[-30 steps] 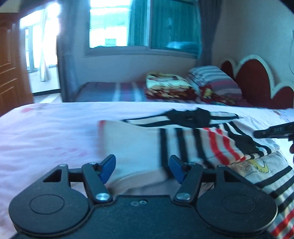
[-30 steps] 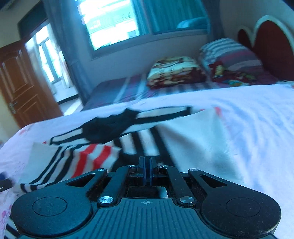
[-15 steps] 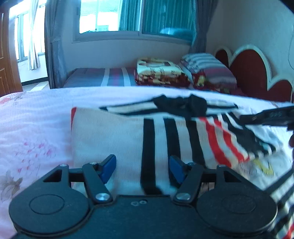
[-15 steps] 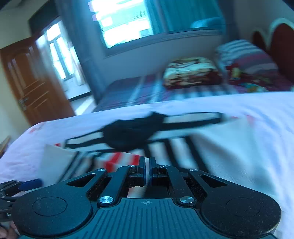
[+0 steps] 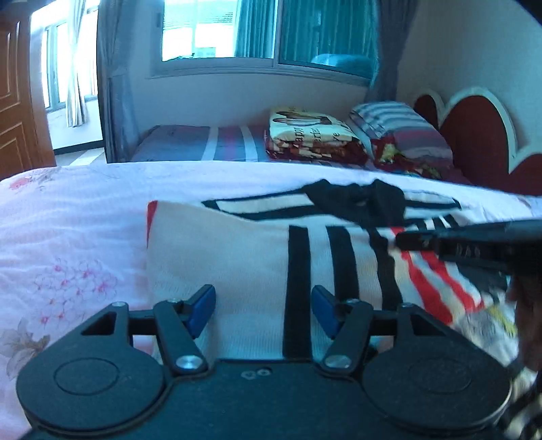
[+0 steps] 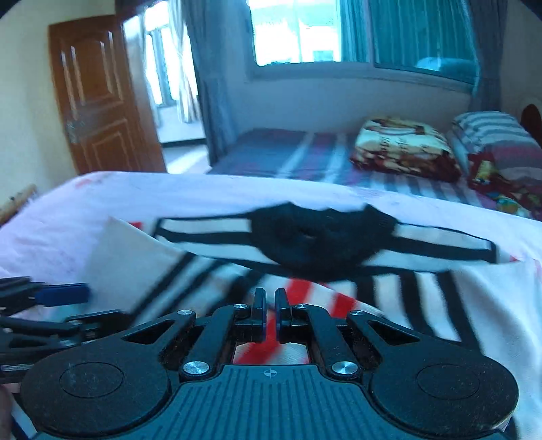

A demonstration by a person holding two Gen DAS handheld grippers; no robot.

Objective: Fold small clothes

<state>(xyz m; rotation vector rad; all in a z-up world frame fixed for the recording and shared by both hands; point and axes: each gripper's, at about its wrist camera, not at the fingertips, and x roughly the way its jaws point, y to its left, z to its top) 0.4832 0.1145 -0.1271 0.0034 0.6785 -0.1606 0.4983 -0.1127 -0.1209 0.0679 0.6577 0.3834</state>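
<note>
- Surface: bed w/ pale pink floral sheet [image 5: 67, 243]; soft, lightly creased, printed w/ pink blossoms at left in left wrist view.
- Room: bedroom. Wide window [image 5: 216, 30] on far wall, teal curtains [image 5: 325, 30] partly drawn, grey drapes at sides. Brown panelled wooden door [image 6: 98, 98] at left.
- Second bed [image 5: 203, 147] behind, under window, w/ purple-grey striped cover. Red scalloped headboard [image 5: 474, 135] w/ white edging at right.
- On second bed: folded printed blanket [image 5: 311, 135], cream and dark red; striped pillow [image 5: 399, 128] just beside it.
- Task item: striped garment [image 5: 257, 257] lies on pink sheet, mid-bed, directly ahead of both tools. Cream knit-look fabric, black vertical stripes, red stripes toward right side; one part folded over. Black collar area [image 6: 321, 237] at far edge, w/ black-edged white bands running out either way.
- Left gripper [image 5: 264, 304]: blue-padded fingers spread apart, low over near edge of garment; cloth lies between and under them, pads not pressing on it.
- Right gripper [image 6: 269, 304]: fingers pressed close together, thin slit only; red-striped cloth shows in and under the slit, whether pinched cannot tell (blurred).
- Obstruction: in left wrist view, right gripper's black body crosses red-striped part from right edge; a hand [image 5: 528, 321] behind it, partly visible. In right wrist view, left gripper enters from left edge, blue pad showing.
</note>
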